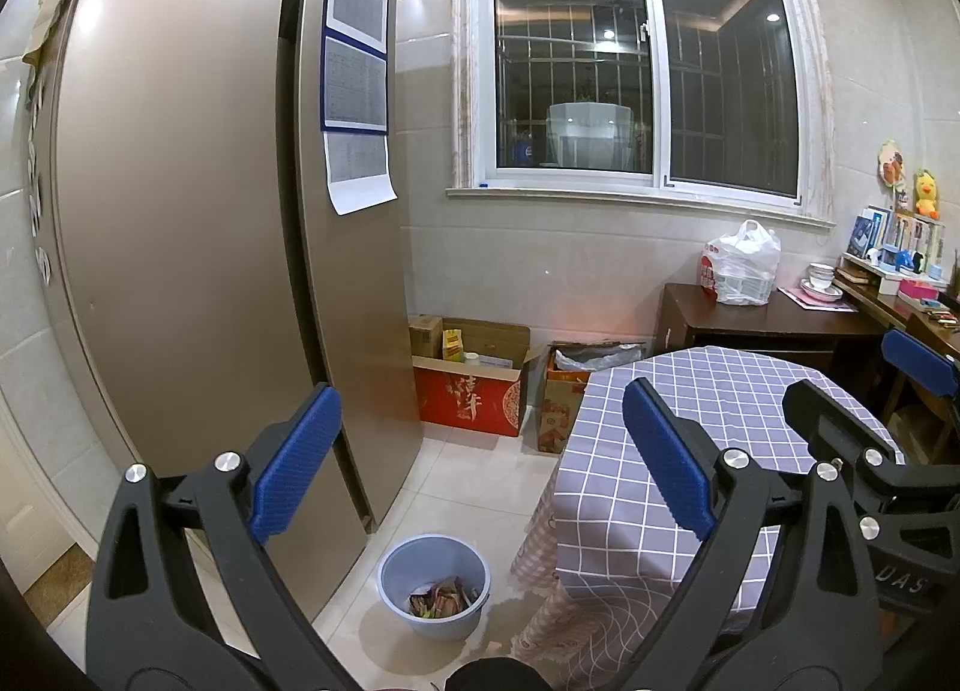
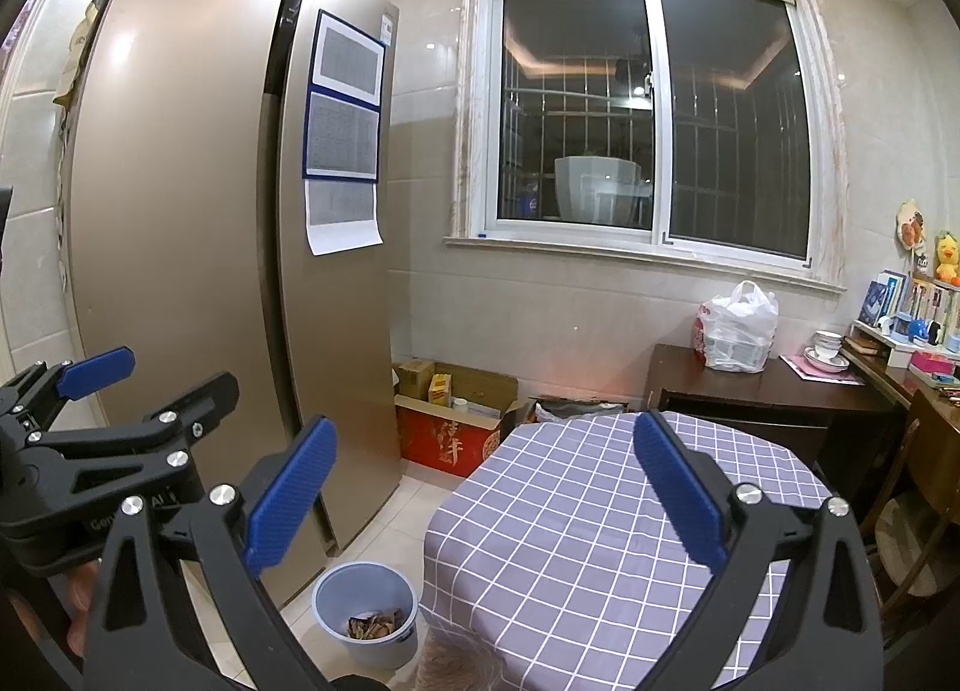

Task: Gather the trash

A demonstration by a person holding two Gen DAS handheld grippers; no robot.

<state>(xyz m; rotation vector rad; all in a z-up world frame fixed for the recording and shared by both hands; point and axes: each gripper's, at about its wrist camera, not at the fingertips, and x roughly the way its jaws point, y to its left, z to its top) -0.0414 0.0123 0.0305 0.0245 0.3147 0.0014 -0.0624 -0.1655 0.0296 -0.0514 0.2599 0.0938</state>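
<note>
A light blue bin [image 1: 433,586] stands on the tiled floor between the fridge and the round table. Crumpled wrappers [image 1: 444,598] lie in its bottom. In the right wrist view the same bin [image 2: 366,610] sits low, left of the table, with the wrappers [image 2: 375,625] inside. My left gripper [image 1: 483,460] is held open high above the bin, nothing between its blue pads. My right gripper [image 2: 485,490] is open too, over the table's near edge, and holds nothing. Each gripper shows at the side of the other's view: the right gripper [image 1: 870,385] and the left gripper [image 2: 147,382].
A tall bronze fridge [image 1: 180,211] fills the left. The table carries a purple checked cloth [image 2: 570,511]. Cardboard boxes [image 1: 474,385] stand under the window. A dark side table [image 1: 780,319] holds a white plastic bag [image 1: 741,265] and bowls [image 1: 821,277]. A wooden chair [image 2: 918,517] is at right.
</note>
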